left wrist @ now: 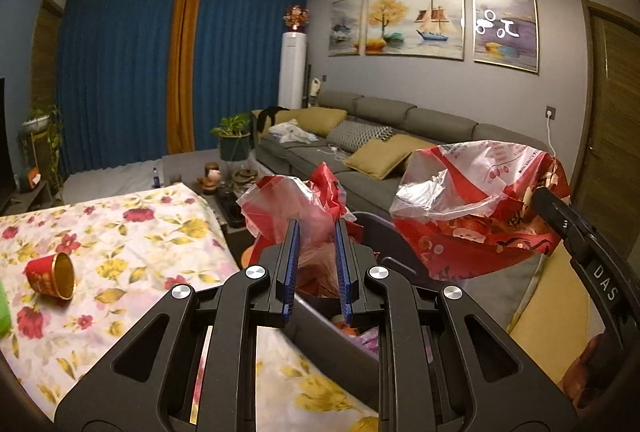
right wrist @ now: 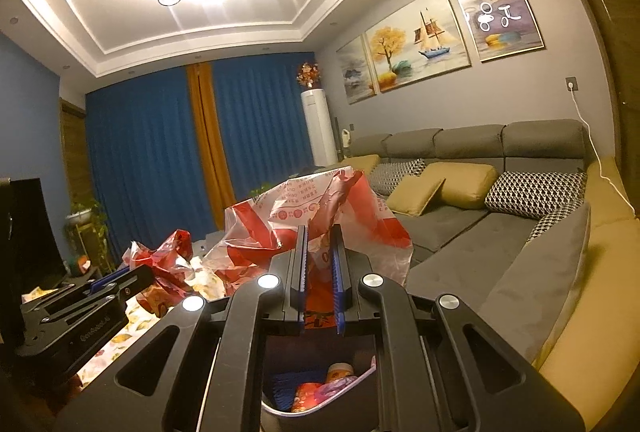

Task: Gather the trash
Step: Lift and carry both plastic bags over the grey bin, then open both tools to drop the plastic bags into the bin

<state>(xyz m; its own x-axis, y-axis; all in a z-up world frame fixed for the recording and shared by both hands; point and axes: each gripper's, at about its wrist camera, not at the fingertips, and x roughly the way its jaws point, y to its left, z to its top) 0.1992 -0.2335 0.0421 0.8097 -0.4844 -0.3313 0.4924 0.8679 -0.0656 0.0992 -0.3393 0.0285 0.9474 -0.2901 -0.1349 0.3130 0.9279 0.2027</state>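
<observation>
A red and clear plastic bag (left wrist: 304,200) lines a dark bin (left wrist: 320,324) beside the table. My left gripper (left wrist: 317,232) is shut on one bunched handle of the bag. My right gripper (right wrist: 320,238) is shut on the other handle (right wrist: 320,200), which is lifted above the bin (right wrist: 276,406). In the left wrist view the right gripper (left wrist: 560,220) shows at the right, clamped on its part of the bag (left wrist: 480,200). Trash lies inside the bin (right wrist: 320,388). A red paper cup (left wrist: 52,274) with a gold inside lies on its side on the table.
The table wears a floral cloth (left wrist: 132,232), and something green (left wrist: 3,312) shows at its left edge. A grey sofa (right wrist: 460,244) with yellow and patterned cushions runs along the right. A low tea table (left wrist: 224,184) with plants stands behind, before blue curtains.
</observation>
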